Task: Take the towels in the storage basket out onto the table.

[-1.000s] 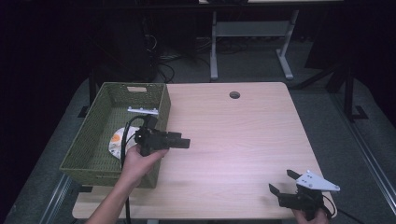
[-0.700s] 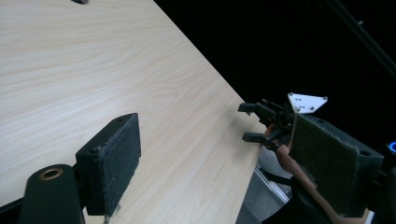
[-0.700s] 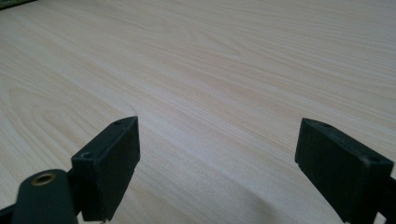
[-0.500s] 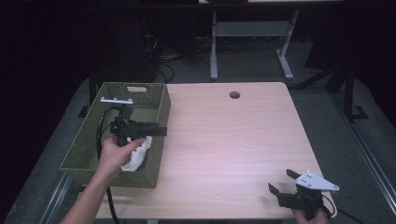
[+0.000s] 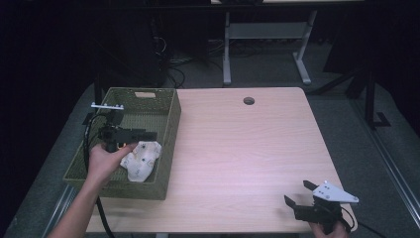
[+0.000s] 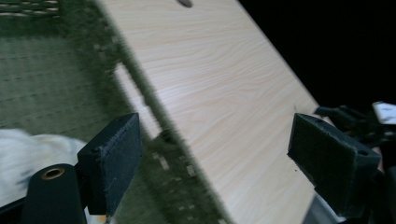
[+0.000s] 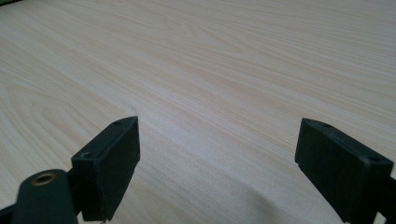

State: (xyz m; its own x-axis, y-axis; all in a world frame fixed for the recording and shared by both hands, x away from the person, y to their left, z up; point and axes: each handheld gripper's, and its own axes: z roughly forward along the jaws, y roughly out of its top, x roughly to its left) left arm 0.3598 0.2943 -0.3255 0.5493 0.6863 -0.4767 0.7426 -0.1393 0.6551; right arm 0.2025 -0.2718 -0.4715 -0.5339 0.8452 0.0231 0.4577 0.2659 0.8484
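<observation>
A green woven basket (image 5: pixel 168 148) stands on the left side of the wooden table (image 5: pixel 247 148). Inside it lies a crumpled white cloth (image 5: pixel 141 159) with small dark spots. My left gripper (image 5: pixel 148 135) hovers over the basket just above the cloth, open, with nothing between its jaws. In the left gripper view the cloth (image 6: pixel 28 154) shows at the lower left, beside the basket's wall (image 6: pixel 154 135), and the left gripper (image 6: pixel 219 161) is open over that wall. My right gripper (image 5: pixel 299 193) rests at the table's front right corner, open and empty; the right gripper (image 7: pixel 219 158) faces bare wood.
A round cable hole (image 5: pixel 248 100) sits near the table's far edge. Beyond the table stand a grey metal frame (image 5: pixel 267 44) and tangled cables (image 5: pixel 183 59) on dark floor. Bare tabletop (image 5: pixel 257 158) lies between basket and right gripper.
My left gripper moved left from the basket's right rim to over its inside, above the cloth. The cloth now lies more to the basket's right. The right gripper stayed put.
</observation>
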